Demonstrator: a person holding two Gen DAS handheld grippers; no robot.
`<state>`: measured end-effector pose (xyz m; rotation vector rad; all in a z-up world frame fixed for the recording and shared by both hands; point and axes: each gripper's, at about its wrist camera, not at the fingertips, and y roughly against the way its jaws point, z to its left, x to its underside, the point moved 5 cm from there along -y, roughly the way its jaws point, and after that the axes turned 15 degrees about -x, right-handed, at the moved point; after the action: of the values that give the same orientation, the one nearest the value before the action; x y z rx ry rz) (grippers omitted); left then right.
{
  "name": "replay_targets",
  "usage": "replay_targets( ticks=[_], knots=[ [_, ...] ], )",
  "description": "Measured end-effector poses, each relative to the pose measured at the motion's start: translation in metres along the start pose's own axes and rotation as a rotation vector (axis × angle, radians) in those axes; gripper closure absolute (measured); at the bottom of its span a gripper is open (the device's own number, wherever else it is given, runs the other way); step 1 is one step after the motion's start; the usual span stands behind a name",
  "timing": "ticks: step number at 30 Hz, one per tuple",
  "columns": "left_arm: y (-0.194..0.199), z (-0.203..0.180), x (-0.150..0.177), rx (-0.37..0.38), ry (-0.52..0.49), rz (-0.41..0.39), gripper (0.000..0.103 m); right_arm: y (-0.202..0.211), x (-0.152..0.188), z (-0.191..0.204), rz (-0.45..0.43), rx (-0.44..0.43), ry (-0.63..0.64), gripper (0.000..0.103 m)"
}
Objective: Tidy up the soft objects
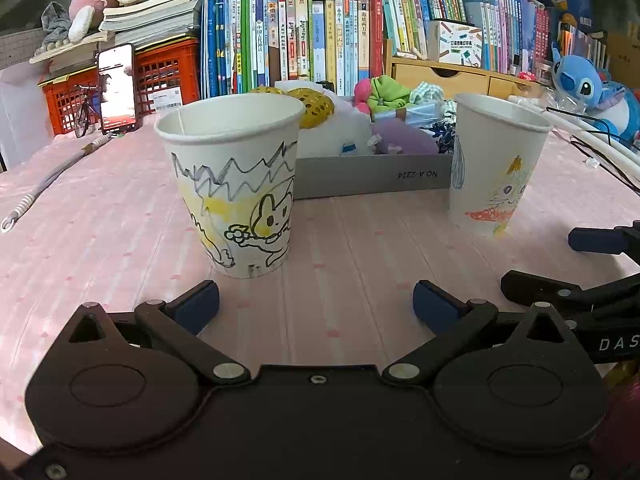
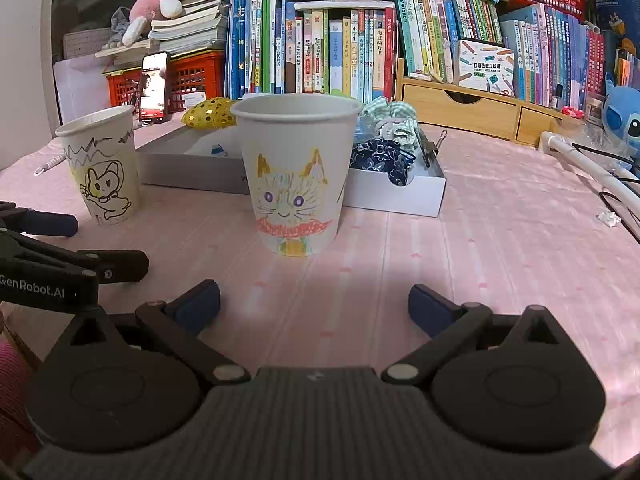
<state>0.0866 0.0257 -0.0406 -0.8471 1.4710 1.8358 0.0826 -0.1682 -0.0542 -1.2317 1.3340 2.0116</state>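
A grey shallow box (image 1: 360, 178) (image 2: 400, 196) at the table's middle holds soft scrunchies: yellow sequined (image 1: 316, 106) (image 2: 208, 114), pink and green (image 1: 380, 90), green checked (image 2: 394, 118), dark blue patterned (image 2: 384, 160). A paper cup with a rabbit drawing (image 1: 236, 184) (image 2: 102, 164) stands left of the box front. A paper cup with a cat drawing (image 1: 496, 164) (image 2: 296, 172) stands right of it. My left gripper (image 1: 316, 306) is open and empty, just short of the rabbit cup. My right gripper (image 2: 314, 304) is open and empty, before the cat cup.
The pink tablecloth (image 1: 120, 240) covers the table. Books (image 1: 312, 36), red crates (image 1: 164, 74), a phone (image 1: 117, 88), a wooden drawer unit (image 2: 460, 110) and a blue plush (image 1: 592, 88) line the back. A white cord (image 1: 48, 178) lies left; cables (image 2: 596, 168) lie right.
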Motion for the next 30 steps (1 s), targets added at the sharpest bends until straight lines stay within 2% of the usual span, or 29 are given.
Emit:
replay_targets(
  ticks=[30],
  knots=[
    [0.0004,-0.0011,0.0002,0.005,-0.003,-0.004,0.0,-0.0017,-0.0014,-0.0008,0.013,-0.007,-0.001,0.0]
  ],
)
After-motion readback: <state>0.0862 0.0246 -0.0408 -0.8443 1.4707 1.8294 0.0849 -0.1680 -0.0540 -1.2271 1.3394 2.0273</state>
